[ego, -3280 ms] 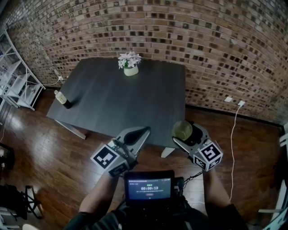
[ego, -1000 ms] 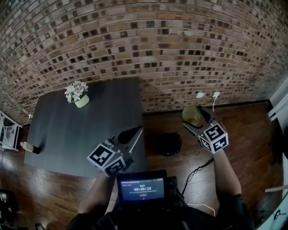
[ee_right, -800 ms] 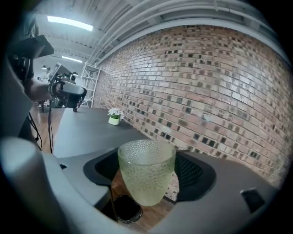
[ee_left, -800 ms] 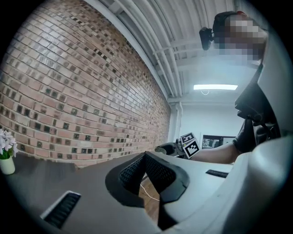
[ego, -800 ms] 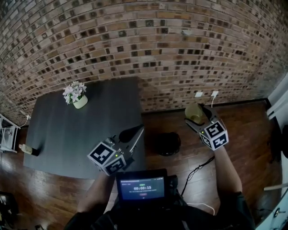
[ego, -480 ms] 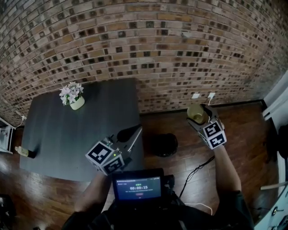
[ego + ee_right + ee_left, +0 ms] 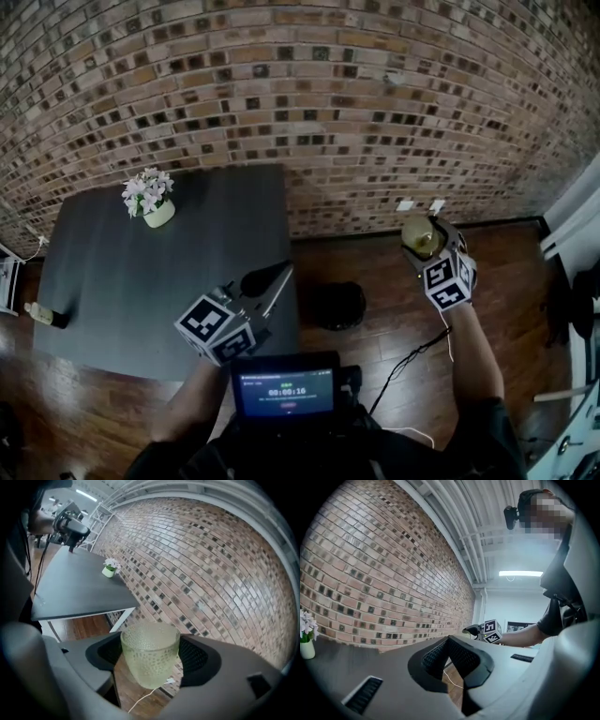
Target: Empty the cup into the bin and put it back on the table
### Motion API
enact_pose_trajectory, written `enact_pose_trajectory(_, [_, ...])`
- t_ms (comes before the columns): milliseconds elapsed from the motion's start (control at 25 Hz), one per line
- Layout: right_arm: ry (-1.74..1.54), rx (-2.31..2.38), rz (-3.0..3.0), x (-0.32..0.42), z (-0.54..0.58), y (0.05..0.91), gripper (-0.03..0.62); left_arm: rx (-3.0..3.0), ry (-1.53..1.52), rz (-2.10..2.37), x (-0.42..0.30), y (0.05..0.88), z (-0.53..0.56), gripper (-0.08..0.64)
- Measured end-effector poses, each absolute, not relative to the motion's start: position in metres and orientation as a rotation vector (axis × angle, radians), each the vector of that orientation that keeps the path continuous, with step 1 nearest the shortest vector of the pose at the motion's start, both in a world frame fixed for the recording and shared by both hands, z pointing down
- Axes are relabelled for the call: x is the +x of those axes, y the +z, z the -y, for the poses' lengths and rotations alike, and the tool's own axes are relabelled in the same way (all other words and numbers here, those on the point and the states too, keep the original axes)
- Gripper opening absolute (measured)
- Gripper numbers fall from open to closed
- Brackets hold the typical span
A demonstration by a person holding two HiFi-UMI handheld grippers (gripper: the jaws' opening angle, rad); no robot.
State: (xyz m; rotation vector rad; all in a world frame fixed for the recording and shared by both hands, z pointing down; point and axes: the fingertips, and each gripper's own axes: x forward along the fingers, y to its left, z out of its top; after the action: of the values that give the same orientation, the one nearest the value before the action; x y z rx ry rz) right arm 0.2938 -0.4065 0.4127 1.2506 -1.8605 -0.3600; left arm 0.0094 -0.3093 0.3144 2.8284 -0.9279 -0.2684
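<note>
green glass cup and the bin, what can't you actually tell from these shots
Contents of the pale green dimpled glass cup: the right gripper view shows it side-on through textured glass; in the head view it is too small.
Inside of the round black bin on the floor: dark and small in the head view, absent from both gripper views.
Small bottle at the dark table's left end: too small in the head view to identify.

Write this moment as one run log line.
right gripper: shut on cup | left gripper: shut, empty | bin: on floor beside table
</note>
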Motion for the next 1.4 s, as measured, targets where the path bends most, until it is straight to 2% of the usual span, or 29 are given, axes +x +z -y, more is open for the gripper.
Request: enact_pose_trajectory(1400, [-0.554, 1.105, 1.565, 0.307, 0.429, 0.4, 0.379, 2.816, -0.3, 0.978, -0.001, 0.315, 0.321, -0.009])
